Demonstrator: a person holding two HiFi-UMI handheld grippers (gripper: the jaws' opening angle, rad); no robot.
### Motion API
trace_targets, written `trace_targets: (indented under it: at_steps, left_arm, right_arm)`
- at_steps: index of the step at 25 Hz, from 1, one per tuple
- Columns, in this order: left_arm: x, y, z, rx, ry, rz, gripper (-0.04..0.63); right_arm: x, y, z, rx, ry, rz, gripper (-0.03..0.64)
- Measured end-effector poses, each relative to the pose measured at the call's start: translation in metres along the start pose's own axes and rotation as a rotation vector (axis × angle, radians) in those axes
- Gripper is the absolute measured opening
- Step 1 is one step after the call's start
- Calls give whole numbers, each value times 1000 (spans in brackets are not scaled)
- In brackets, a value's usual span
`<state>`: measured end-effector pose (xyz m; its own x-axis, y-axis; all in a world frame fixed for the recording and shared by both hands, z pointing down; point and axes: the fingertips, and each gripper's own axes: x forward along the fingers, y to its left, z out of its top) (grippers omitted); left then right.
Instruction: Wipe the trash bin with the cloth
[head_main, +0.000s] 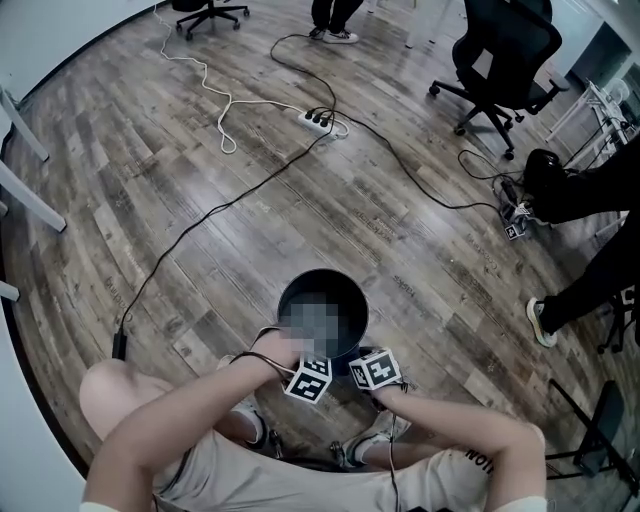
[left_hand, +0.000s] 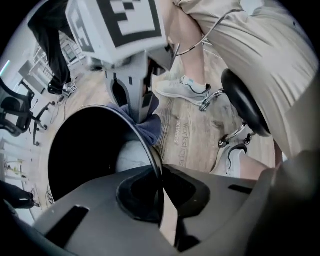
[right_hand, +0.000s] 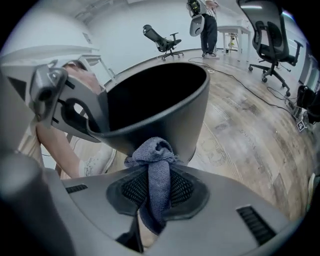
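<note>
A: Where was the bin (head_main: 345, 290)?
B: Centre of the head view, a bit toward 6 o'clock. It stood upright on the wood floor (head_main: 200, 180), just in front of the seated person's knees. Black, open top.
A: Left gripper (left_hand: 161, 197)?
B: Pointed down at the bin's 7 o'clock rim. Jaws were clamped on the thin rim edge, with the wall running between the pads.
A: Right gripper (right_hand: 152, 200)?
B: Around the bin's 5 o'clock. Jaws were pinched on the cloth (right_hand: 157, 175). A blue wad stuck out past the tips and touched the bin's outer wall just under the rim.
A: Handling?
B: My guess: the bin was thin plastic, so light, stiff and smooth. It would likely skate or tip on that floor when rubbed, so the rim was the place to hold it. The cloth was soft and limp. Best gripped mid-bunch so fabric leads, not the jaws.
A: Progress?
B: Looked early. Couldn't tell how much wall was wiped.
A: Clutter?
B: Power strip (head_main: 318, 120) at 12 o'clock, chair (head_main: 505, 50) near 1, both well apart.
</note>
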<state>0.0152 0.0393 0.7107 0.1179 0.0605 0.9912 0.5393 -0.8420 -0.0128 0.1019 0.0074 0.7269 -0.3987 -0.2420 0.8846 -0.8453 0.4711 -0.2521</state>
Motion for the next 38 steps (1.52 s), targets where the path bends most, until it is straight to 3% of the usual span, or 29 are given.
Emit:
trace_targets:
  at_steps: [6, 11, 16, 19, 22, 27, 32, 38]
  left_arm:
    - [0, 5, 5, -40, -19, 6, 28]
    - [1, 10, 9, -108, -27, 17, 28]
    - [2, 17, 16, -171, -37, 49, 28]
    - [3, 15, 20, -195, -89, 24, 29]
    - [0, 11, 23, -197, -122, -19, 74]
    - [-13, 10, 19, -84, -94, -24, 120]
    - [-11, -4, -15, 46, 12, -89, 147]
    - [-2, 6, -64, 161, 174, 4, 147]
  right_arm:
    - [65, -34, -26, -7, -23, -63, 77]
    - [116, -63, -50, 55, -14, -131, 77]
    - [131, -74, -49, 201, -61, -54, 77]
    - [124, -66, -50, 203, -29, -45, 77]
    - [112, -51, -48, 171, -6, -31, 77]
    - [71, -21, -35, 237, -21, 31, 77]
    - [11, 11, -14, 185, -78, 87, 77]
    - [-49, 47, 7, 112, -113, 106, 77]
